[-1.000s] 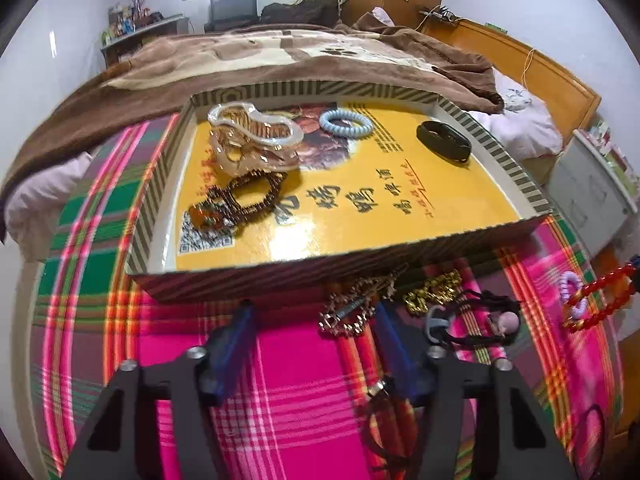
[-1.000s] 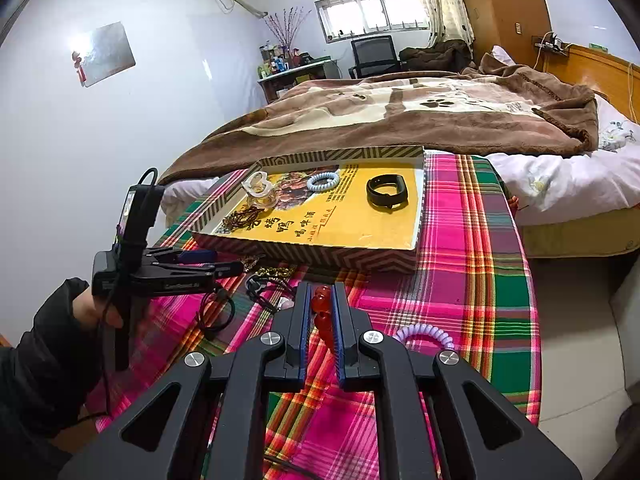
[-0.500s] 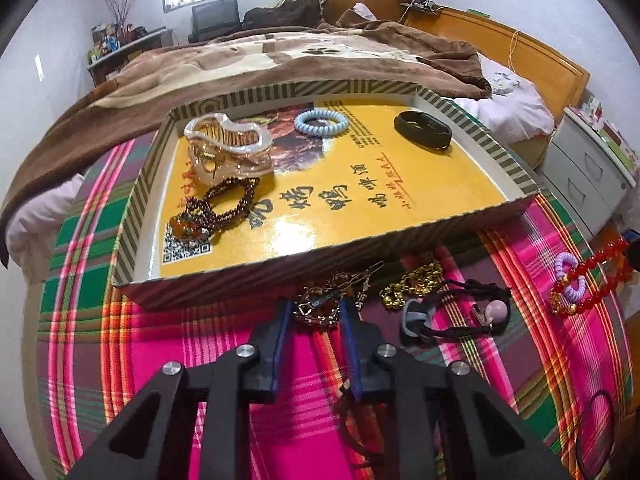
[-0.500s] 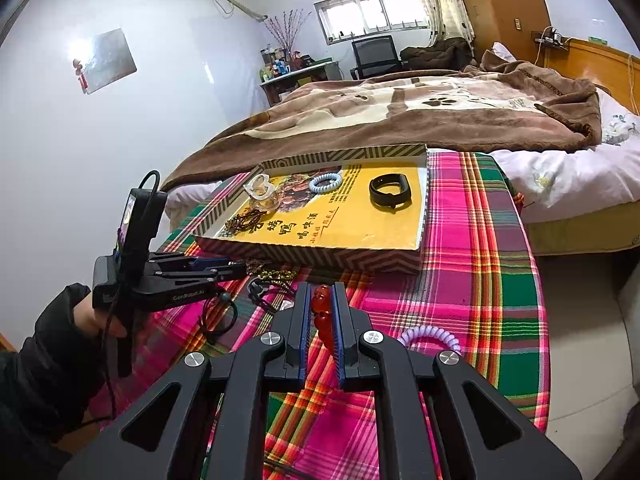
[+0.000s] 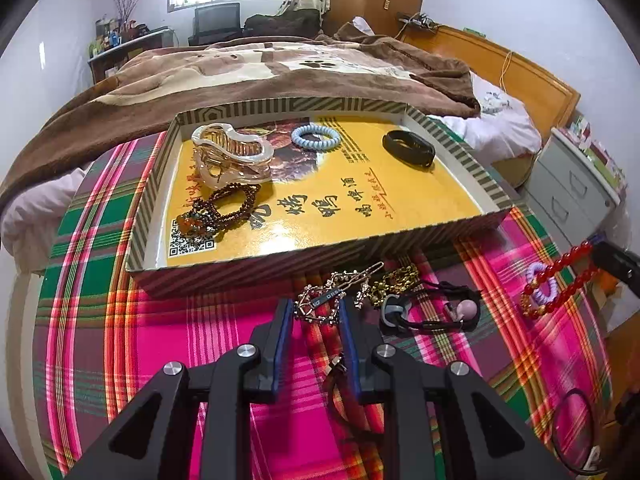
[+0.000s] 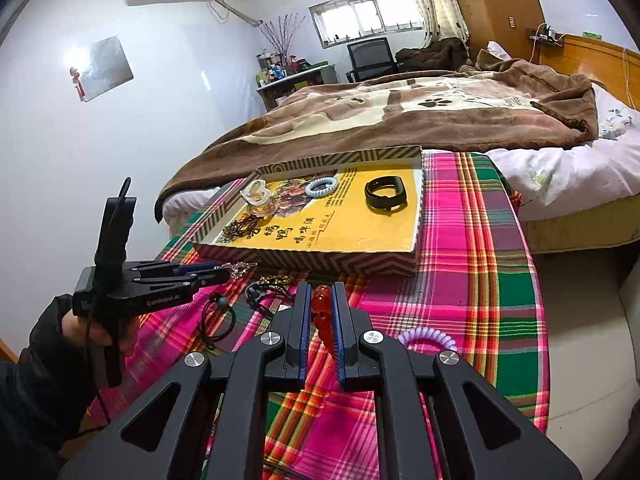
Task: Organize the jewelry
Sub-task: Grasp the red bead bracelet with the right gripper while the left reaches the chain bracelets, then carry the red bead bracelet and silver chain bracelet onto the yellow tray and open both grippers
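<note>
Both claws clamped on jewelry, tray part filled.

Left claw point(image 5: 314, 312) grips a silver chain point(image 5: 320, 302) at the near wall of the tray point(image 5: 304, 256), lifted just off the plaid table point(image 5: 140, 340). Right claw point(image 6: 320, 312) is clenched on a red bead bracelet point(image 6: 322, 312), hanging over a lilac coil hair tie point(image 6: 428, 338). In the tray: hair clip point(image 5: 230, 156), dark bead bracelet point(image 5: 220, 210), blue coil hair tie point(image 5: 316, 136), black wristband point(image 5: 408, 148). On the table, near the tray: gold chain point(image 5: 394, 282), black cord tie point(image 5: 432, 312). A sleeved hand point(image 6: 80, 328) holds the left claw.
</note>
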